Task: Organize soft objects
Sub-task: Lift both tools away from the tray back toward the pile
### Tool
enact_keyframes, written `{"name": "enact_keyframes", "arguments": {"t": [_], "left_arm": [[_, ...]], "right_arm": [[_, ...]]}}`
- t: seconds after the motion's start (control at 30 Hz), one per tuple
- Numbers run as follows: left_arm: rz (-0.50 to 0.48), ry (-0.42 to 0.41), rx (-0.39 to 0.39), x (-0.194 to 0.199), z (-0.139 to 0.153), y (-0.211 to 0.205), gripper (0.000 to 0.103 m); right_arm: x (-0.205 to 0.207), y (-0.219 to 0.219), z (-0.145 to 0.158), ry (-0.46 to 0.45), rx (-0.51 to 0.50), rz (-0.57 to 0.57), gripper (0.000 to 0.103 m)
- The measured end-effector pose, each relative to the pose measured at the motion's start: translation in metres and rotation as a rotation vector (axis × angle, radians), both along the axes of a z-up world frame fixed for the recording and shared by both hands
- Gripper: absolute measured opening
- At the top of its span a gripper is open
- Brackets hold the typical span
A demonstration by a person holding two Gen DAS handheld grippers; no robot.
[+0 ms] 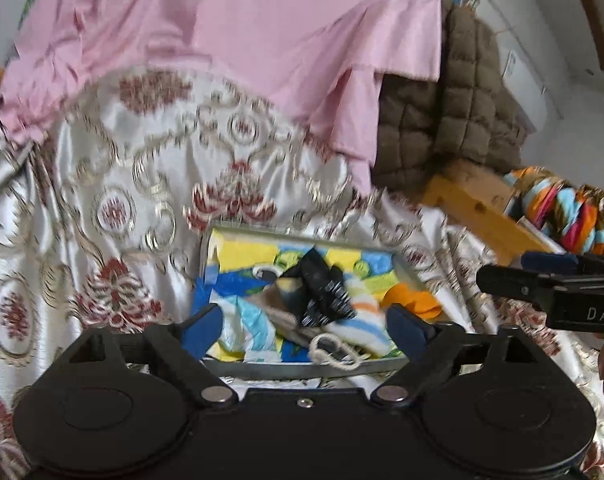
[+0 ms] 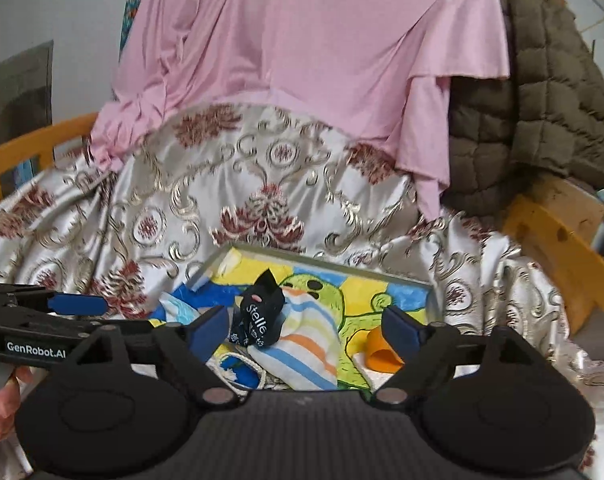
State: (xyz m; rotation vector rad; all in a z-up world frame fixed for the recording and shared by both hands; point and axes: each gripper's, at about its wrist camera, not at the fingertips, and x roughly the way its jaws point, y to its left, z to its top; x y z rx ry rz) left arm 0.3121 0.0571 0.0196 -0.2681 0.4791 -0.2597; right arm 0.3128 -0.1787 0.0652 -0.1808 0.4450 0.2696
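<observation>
Both grippers are hovering released and empty above a shallow tray (image 2: pixel 333 266) lying on a patterned bedspread (image 2: pixel 162 200); the left gripper (image 1: pixel 303 326) and right gripper (image 2: pixel 305 330) are framing a black sock (image 2: pixel 260 316) and a striped cloth (image 2: pixel 309 340) piled inside

We read "GenRobot.AI" on the left gripper (image 2: pixel 78 305), "DAS" on the right gripper (image 1: pixel 545 276), "stelle" on the black cloth (image 2: pixel 260 314).

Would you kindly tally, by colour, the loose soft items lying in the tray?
Black with white lettering: 1, the black cloth
Pastel-striped: 1, the striped cloth
Orange: 1, the orange piece
Cream: 1, the cord
Total: 4 in the tray; any hidden beneath are uncounted.
</observation>
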Motion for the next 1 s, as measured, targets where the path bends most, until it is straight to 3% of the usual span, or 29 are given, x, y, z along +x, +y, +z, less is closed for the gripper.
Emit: {"name": "enact_keyframes", "arguments": {"t": [0.27,0.57,0.83,1.0], "left_arm": [[0.041,-0.122,-0.004,-0.084,0.044,-0.019,0.100],[0.064,-0.204,0.012,-0.170,0.060,-0.039,0.102],[0.058,-0.188,0.033,-0.224,0.053,-0.048,0.102],[0.039,-0.166,0.029,-0.243,0.049,-0.051,0.102]], "right_arm": [[-0.067,-0.021,0.032,-0.064,0.051,-0.011,0.097],[-0.143,-0.040,0.055,-0.112,0.089,-0.019,0.100],[-0.200,-0.062,0.053,-0.106,0.188,-0.020,0.103],[-0.224,-0.067,0.047,-0.088,0.200,-0.014,0.103]]}}
